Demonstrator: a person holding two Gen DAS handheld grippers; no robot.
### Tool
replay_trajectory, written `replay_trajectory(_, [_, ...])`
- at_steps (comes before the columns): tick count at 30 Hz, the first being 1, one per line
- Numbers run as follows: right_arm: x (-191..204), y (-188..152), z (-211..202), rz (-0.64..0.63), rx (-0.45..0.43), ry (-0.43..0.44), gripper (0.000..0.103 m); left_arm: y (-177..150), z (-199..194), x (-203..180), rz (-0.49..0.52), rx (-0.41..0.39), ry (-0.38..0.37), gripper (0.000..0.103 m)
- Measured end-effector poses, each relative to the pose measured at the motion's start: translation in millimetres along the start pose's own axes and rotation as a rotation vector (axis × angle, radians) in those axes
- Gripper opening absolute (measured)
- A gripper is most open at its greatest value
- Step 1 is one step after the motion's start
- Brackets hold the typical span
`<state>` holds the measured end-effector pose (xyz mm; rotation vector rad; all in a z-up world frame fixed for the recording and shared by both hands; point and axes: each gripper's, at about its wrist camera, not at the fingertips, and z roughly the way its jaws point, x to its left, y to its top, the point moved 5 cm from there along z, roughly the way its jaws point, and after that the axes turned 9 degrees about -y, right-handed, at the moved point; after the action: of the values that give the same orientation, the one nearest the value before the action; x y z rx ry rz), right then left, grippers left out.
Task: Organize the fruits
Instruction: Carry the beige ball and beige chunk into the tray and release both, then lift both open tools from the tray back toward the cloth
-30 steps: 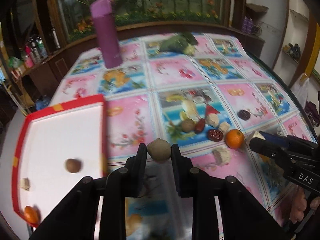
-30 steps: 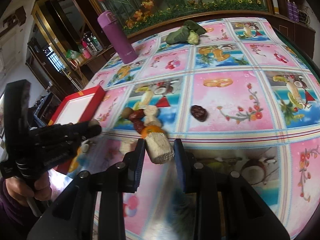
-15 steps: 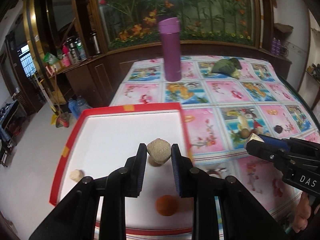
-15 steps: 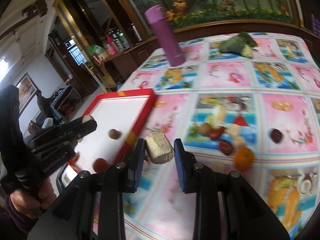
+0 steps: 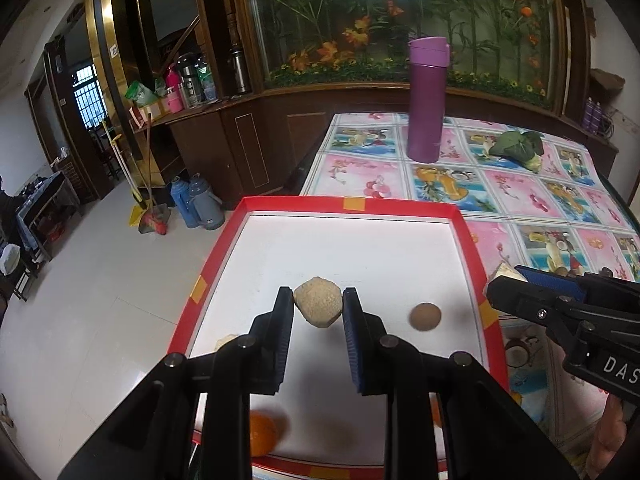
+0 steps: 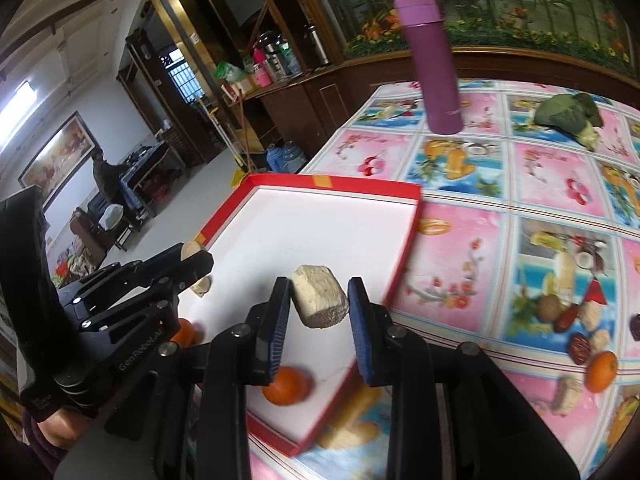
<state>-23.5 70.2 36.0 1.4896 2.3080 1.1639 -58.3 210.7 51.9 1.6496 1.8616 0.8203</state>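
My left gripper point(image 5: 317, 307) pinches a rough tan lump point(image 5: 318, 307) across its middle, over the tray point(image 5: 352, 203). My right gripper point(image 6: 319, 303) grips a pale chunk point(image 6: 319, 300) by its sides above the tray too. Both look light, stiff and crumbly, so I squeeze gently.

My left gripper point(image 5: 318, 308) hides half an orange point(image 5: 262, 432) and most of a pale chunk point(image 5: 225, 342); table fruits point(image 6: 576, 320) look blurred.

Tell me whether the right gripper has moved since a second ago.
Yes. The right gripper, shut on a pale chunk, moved left from the tablecloth to over the red tray.
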Motion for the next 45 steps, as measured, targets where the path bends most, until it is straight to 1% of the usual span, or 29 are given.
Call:
replay_trajectory(6, [4.9, 6.2, 25.5, 0.001, 0.033, -0.015, 0.032, -3.2, 11.0, 12.1, -0.01, 0.018, 0.007, 0.024])
replay_trajectory(8, [4.6, 8.4, 35.8, 0.004, 0.051, -0.033, 0.032, -4.2, 14.5, 14.9, -0.013, 0.024, 0.009, 0.024])
replay_trajectory(13, [-1.3, 12.9, 59.6, 0.034, 0.095, -0.055, 0.032, -7.1, 23.3, 22.9, -0.021, 0.043, 0.019, 0.024])
replay_trajectory(17, [-2.7, 16.0, 73.9, 0.026, 0.112, -0.077, 0.032, -10.0, 33.5, 25.1, -0.024, 0.068, 0.027, 0.024])
replay_trajectory(21, [-7.2, 14.2, 88.9, 0.034, 0.151, -0.097, 0.032, -13.5, 38.7, 27.6, -0.027, 0.082, 0.03, 0.024])
replay_trajectory(29, [-6.3, 12.6, 96.6, 0.013, 0.165, -0.121, 0.032, -16.7, 43.8, 31.4, -0.029, 0.095, 0.036, 0.024])
replay_trajectory(38, [-5.0, 12.5, 97.8, 0.0, 0.192, -0.116, 0.032, -18.9, 42.5, 32.3, -0.019, 0.102, 0.06, 0.025])
replay_trajectory(40, [-5.1, 12.4, 95.6, 0.008, 0.191, -0.103, 0.032, -18.0, 40.3, 33.2, -0.014, 0.095, 0.08, 0.03])
replay_trajectory(41, [-5.1, 13.2, 94.3, 0.013, 0.185, -0.097, 0.032, -16.8, 36.6, 33.3, -0.003, 0.082, 0.104, 0.033])
replay_trajectory(43, [-4.1, 14.7, 88.2, 0.014, 0.168, -0.079, 0.032, -14.5, 31.2, 33.9, 0.004, 0.064, 0.13, 0.05])
replay_trajectory(45, [-3.8, 17.5, 81.7, 0.013, 0.148, -0.079, 0.032, -10.3, 21.2, 34.8, 0.01, 0.035, 0.152, 0.051])
